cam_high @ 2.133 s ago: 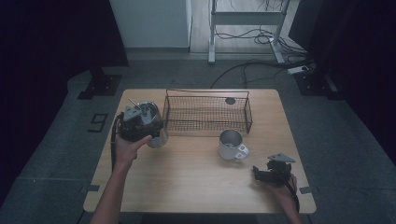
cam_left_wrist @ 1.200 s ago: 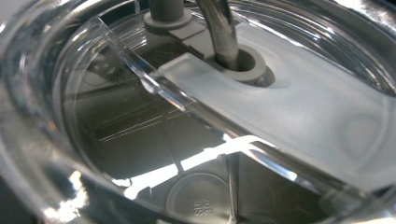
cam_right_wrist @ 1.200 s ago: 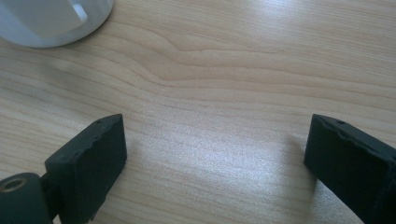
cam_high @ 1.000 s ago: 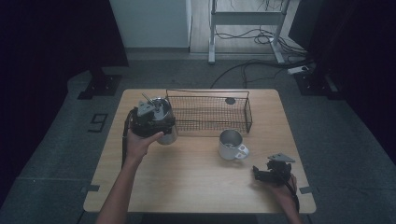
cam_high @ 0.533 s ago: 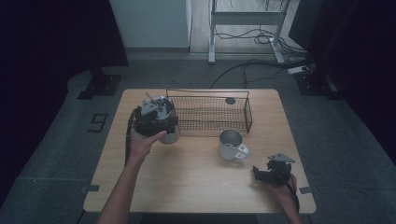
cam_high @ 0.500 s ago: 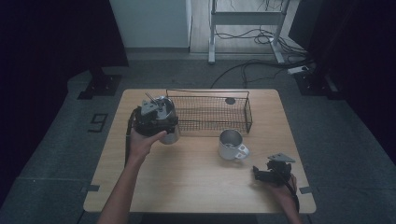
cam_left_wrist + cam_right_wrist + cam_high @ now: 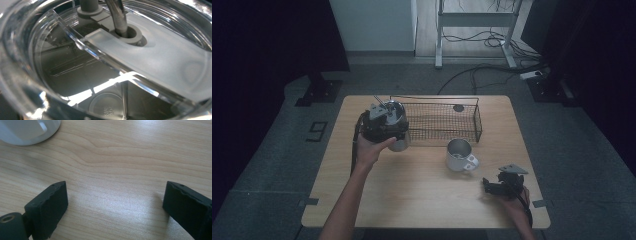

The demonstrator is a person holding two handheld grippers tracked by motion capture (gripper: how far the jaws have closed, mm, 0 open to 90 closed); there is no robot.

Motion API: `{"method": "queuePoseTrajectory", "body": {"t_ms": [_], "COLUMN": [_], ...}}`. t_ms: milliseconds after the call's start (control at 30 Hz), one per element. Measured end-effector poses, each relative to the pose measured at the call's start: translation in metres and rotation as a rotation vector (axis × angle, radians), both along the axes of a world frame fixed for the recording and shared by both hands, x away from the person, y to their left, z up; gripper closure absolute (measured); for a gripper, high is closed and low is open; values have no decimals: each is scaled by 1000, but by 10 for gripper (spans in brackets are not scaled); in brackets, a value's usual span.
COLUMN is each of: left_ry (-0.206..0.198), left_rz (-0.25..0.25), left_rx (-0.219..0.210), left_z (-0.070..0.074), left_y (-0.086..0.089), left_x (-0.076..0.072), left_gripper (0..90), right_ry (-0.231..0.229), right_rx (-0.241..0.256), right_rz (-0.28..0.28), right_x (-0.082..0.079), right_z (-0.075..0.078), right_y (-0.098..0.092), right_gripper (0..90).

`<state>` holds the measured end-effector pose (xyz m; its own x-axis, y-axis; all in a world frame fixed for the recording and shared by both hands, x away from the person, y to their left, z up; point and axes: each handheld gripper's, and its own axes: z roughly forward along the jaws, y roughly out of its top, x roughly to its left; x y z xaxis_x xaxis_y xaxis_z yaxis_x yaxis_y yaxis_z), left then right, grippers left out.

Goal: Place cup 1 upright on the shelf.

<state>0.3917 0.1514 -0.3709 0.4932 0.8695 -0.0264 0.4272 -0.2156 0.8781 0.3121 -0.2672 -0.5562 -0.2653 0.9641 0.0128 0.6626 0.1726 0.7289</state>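
Observation:
My left gripper point(image 7: 384, 125) is at the wire basket's left end, shut on a steel tumbler point(image 7: 399, 145) held off the table. In the left gripper view the tumbler's clear lid point(image 7: 155, 60) sits very close to the camera, a metal straw point(image 7: 117, 15) passes through it, and the jaws are hidden. A white mug point(image 7: 458, 154) stands on the table in front of the basket's right half. My right gripper point(image 7: 493, 186) rests open near the front right corner. Bare wood lies between its jaws point(image 7: 115, 195), and the mug's point(image 7: 27, 130) base is just beyond.
The black wire basket point(image 7: 437, 132) stands at the back middle of the wooden table point(image 7: 412, 195), with a small dark round thing point(image 7: 458, 107) inside it. Dark floor, stands and cables surround the table.
My left gripper has carried the tumbler rightward from the table's left side to the basket's left end. The right gripper and the mug have stayed put.

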Motion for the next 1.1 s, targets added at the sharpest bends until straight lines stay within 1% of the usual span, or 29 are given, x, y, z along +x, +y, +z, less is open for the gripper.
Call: {"method": "queuePoseTrajectory", "body": {"t_ms": [67, 233, 467, 633, 800, 1100], "left_ry": [2, 5, 2, 4, 8, 7], "left_rz": [0, -1, -6, -9, -10, -19], "left_rx": [-4, 6, 0, -2, 7, -4], "left_z": [0, 0, 3, 4, 4, 5], "left_y": [-1, -5, -9, -13, -17, -23], "left_x": [1, 5, 10, 16, 23, 33], "left_gripper": [40, 39, 40, 40, 40, 40], "right_ry": [0, 0, 0, 0, 0, -1], "right_rx": [0, 0, 0, 0, 0, 0], "right_rz": [0, 0, 0, 0, 0, 1], "right_x": [0, 0, 0, 0, 0, 0], "right_z": [0, 0, 0, 0, 0, 0], "right_y": [0, 0, 0, 0, 0, 0], "right_gripper": [55, 55, 55, 55, 55, 55]}}
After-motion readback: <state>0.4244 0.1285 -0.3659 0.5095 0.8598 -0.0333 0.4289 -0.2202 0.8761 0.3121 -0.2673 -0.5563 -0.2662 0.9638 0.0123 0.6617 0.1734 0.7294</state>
